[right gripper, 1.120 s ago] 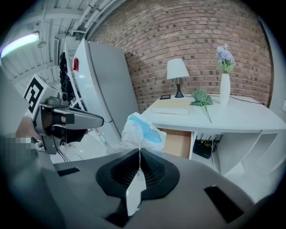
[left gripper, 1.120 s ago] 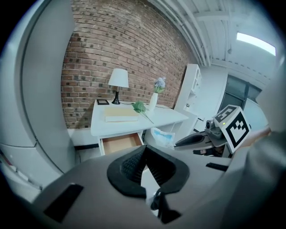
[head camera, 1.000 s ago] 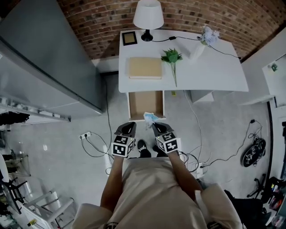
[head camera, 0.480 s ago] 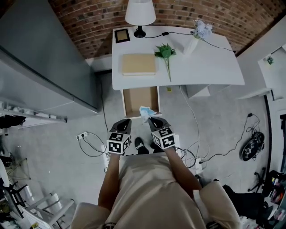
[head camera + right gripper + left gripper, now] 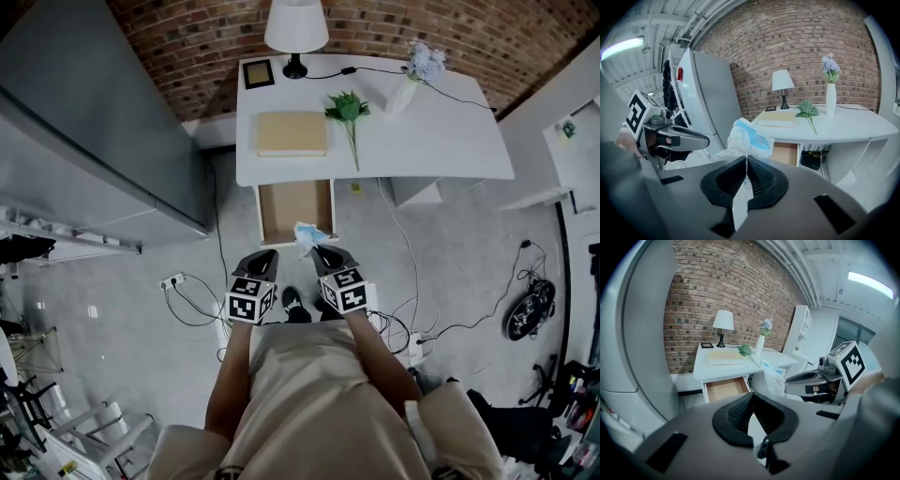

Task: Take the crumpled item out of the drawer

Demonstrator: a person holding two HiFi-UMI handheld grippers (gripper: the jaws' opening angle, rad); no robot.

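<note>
A white desk (image 5: 441, 141) has its drawer (image 5: 295, 208) pulled open, and the wooden inside shows bare. The crumpled white and blue item (image 5: 307, 236) hangs over the drawer's front edge, with my right gripper (image 5: 320, 250) shut on it. In the right gripper view the item (image 5: 746, 137) bulges above the closed pads (image 5: 759, 176). My left gripper (image 5: 268, 254) is level with it to the left, apart from the item, its jaws shut with nothing between them. From the left gripper view the item (image 5: 775, 375) and right gripper (image 5: 806, 377) show to the right of the drawer (image 5: 725, 386).
On the desk stand a lamp (image 5: 295, 28), a small picture frame (image 5: 257, 73), a beige flat box (image 5: 292, 133), a green sprig (image 5: 347, 111) and a vase of flowers (image 5: 412, 75). A tall grey cabinet (image 5: 84, 122) stands at left. Cables (image 5: 192, 305) lie on the floor.
The head view has shifted slightly. Both grippers and the held item stay where they were at the drawer's front edge.
</note>
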